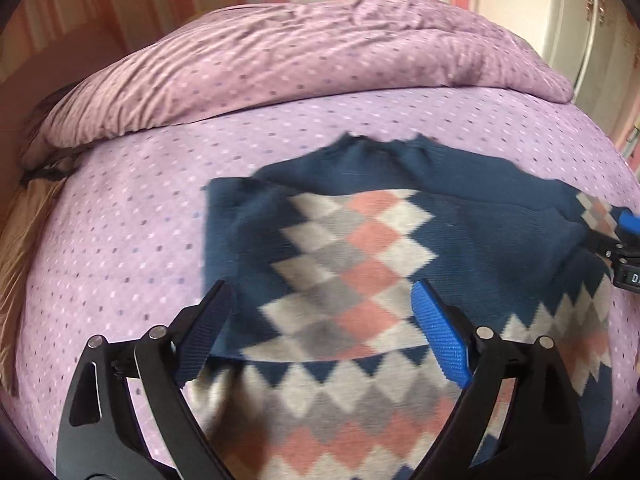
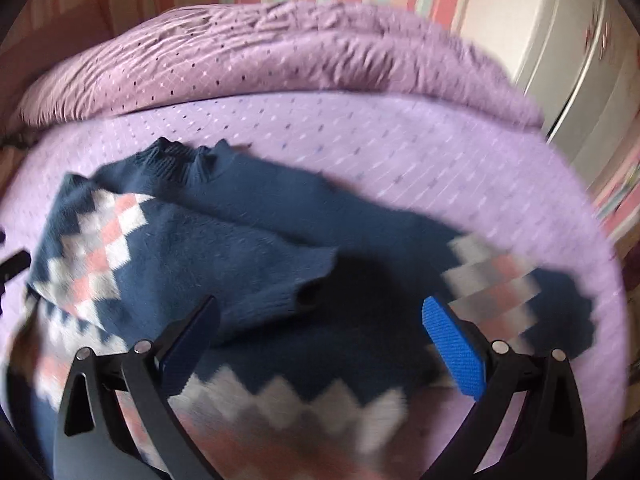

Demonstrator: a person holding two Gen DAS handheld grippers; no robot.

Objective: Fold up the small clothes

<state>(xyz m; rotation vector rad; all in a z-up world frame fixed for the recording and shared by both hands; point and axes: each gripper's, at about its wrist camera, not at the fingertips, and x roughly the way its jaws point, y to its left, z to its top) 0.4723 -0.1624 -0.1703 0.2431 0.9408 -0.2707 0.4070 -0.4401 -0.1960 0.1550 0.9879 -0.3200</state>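
A small navy sweater (image 1: pixel 480 236) with a white, grey and pink diamond pattern lies on the purple dotted bed sheet (image 1: pixel 120 240). Its left sleeve is folded across the chest. My left gripper (image 1: pixel 324 312) is open and empty just above the folded sleeve. In the right wrist view the sweater (image 2: pixel 224 240) fills the lower left, its collar at the far side, and the right sleeve (image 2: pixel 500 292) lies out to the right. My right gripper (image 2: pixel 320 328) is open and empty over the sweater body. The right gripper (image 1: pixel 624 240) also shows at the left view's right edge.
A rolled purple duvet (image 1: pixel 280 60) lies along the far side of the bed. A striped wall is behind it, and a white cabinet (image 1: pixel 580 20) stands at the far right. The bed's edges curve away on both sides.
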